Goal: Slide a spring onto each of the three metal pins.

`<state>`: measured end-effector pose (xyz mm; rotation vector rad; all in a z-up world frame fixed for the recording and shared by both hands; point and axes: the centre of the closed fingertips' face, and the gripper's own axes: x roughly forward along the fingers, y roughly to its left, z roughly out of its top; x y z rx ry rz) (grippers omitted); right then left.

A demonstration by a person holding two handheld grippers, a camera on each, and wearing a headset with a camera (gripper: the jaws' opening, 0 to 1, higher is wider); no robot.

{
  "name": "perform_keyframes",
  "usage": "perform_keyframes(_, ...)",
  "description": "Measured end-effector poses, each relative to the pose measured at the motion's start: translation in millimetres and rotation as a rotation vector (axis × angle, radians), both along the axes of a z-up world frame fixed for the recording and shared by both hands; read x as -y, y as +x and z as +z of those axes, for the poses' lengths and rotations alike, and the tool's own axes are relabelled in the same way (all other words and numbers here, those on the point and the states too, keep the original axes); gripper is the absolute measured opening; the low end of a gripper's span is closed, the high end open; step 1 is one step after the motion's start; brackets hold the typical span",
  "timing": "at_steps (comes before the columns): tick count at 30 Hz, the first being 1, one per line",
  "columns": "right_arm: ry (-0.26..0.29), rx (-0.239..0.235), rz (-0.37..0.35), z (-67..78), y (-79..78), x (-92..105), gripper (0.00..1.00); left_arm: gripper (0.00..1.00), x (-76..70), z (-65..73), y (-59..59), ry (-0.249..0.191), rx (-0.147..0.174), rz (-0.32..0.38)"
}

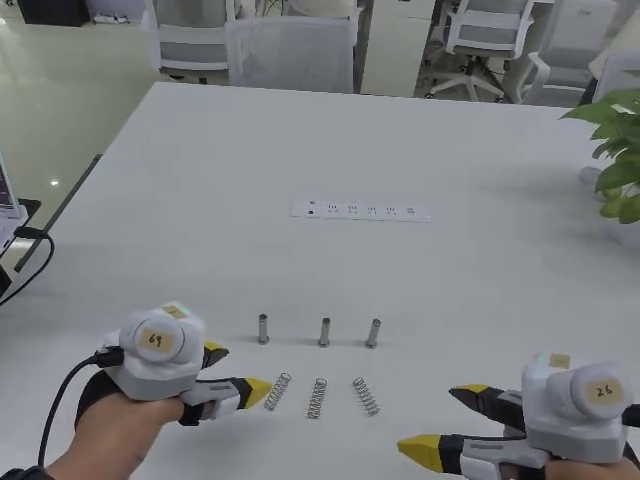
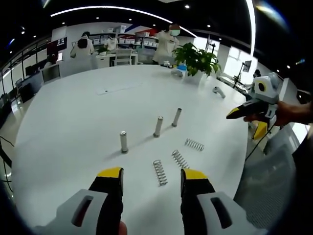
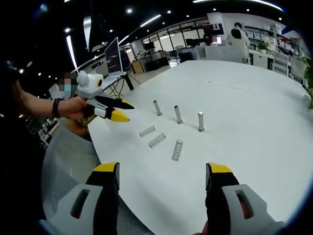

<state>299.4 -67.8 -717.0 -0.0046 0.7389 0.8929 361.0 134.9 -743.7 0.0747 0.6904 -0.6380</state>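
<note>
Three short metal pins stand upright in a row on the white table: left pin, middle pin, right pin. In front of each lies a loose spring: left spring, middle spring, right spring. My left gripper is open, its tips just left of the left spring. At the table's near right edge my right gripper is open and holds nothing, well short of the right spring. The pins carry no springs.
A white power strip lies flat at mid-table beyond the pins. A potted plant leans in at the right edge. Office chairs stand behind the far side. A black cable hangs off the left edge.
</note>
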Motion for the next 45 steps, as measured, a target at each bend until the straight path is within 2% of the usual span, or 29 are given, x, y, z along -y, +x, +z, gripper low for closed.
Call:
perform_keyframes(8, -0.001, -0.003, -0.007, -0.7, -0.9, 0.7, 0.70, 0.37, 8.4, -13.4, 3.4, 0.026, -0.028, -0.006)
perform_keyframes(15, 0.001, -0.004, -0.005, -0.8, 0.6, -0.7, 0.70, 0.33, 17.1, -25.5, 6.7, 0.022, -0.056, -0.001)
perform_keyframes(23, 0.001, -0.008, -0.009, -1.7, 0.2, 0.5, 0.70, 0.30, 26.5, -35.3, 6.3, 0.031, -0.074, -0.016)
perform_keyframes(28, 0.002, -0.009, -0.010, -2.1, -0.9, 1.5, 0.70, 0.26, 27.8, -41.1, 6.4, 0.041, -0.081, -0.019)
perform_keyframes(35, -0.003, -0.015, -0.010, -4.1, -4.2, 4.3, 0.70, 0.21, 31.0, -52.2, 4.6, 0.053, -0.106, -0.021)
perform_keyframes(45, -0.004, -0.016, -0.012, -4.2, -4.5, 5.5, 0.71, 0.15, 33.1, -63.9, 1.9, 0.096, -0.138, -0.030)
